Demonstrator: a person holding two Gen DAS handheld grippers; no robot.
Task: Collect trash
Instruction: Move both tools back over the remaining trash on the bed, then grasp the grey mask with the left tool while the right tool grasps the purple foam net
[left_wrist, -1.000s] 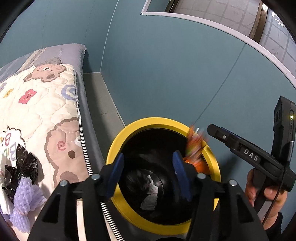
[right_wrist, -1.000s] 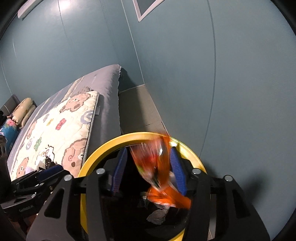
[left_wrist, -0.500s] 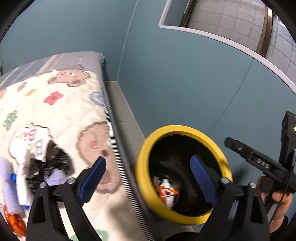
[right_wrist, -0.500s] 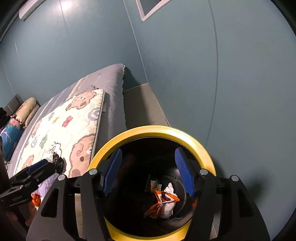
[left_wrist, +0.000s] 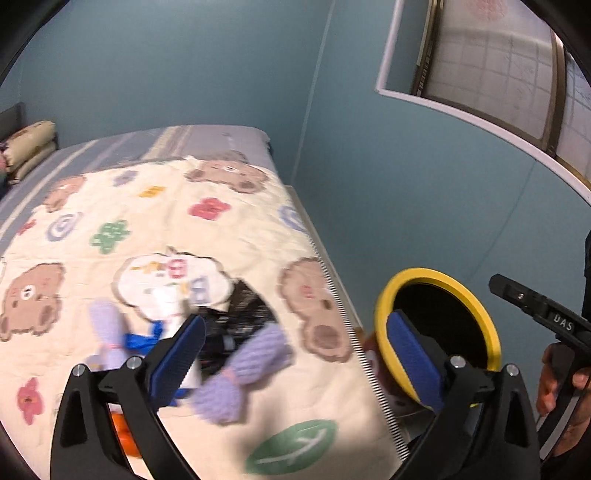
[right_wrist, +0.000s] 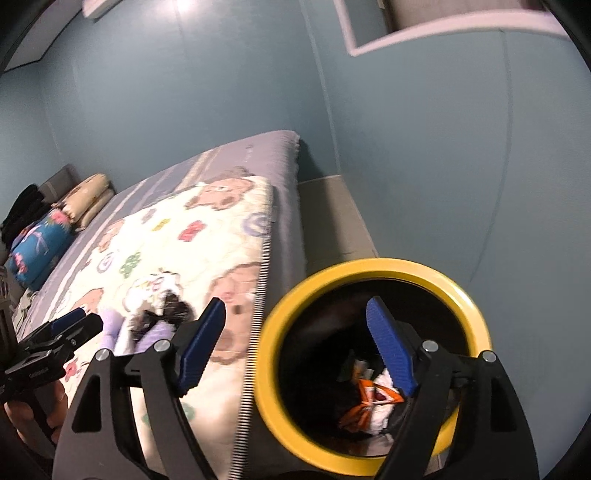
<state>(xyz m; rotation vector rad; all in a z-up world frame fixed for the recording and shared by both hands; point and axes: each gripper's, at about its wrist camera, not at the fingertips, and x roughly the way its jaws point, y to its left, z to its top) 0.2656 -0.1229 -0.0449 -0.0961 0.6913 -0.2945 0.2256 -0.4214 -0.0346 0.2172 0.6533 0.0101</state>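
Partway stage of trash collection. On the bed quilt (left_wrist: 229, 229), a pile of litter remains: purple foam netting (left_wrist: 236, 373), a black wrapper (left_wrist: 243, 314) and white packaging (left_wrist: 166, 284). The left hand-held gripper (left_wrist: 291, 354) hangs above them, jaws spread, empty. The right hand-held gripper (right_wrist: 295, 347), likewise spread and empty, hangs over the yellow-rimmed bin (right_wrist: 373, 269). Only the right wrist view shows the bin's contents: an orange wrapper (right_wrist: 369, 398) and white crumpled paper (right_wrist: 380, 417).

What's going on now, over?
Left gripper open over trash pile on quilt. Right gripper open, empty. Orange wrapper in yellow bin. Nothing blocking.
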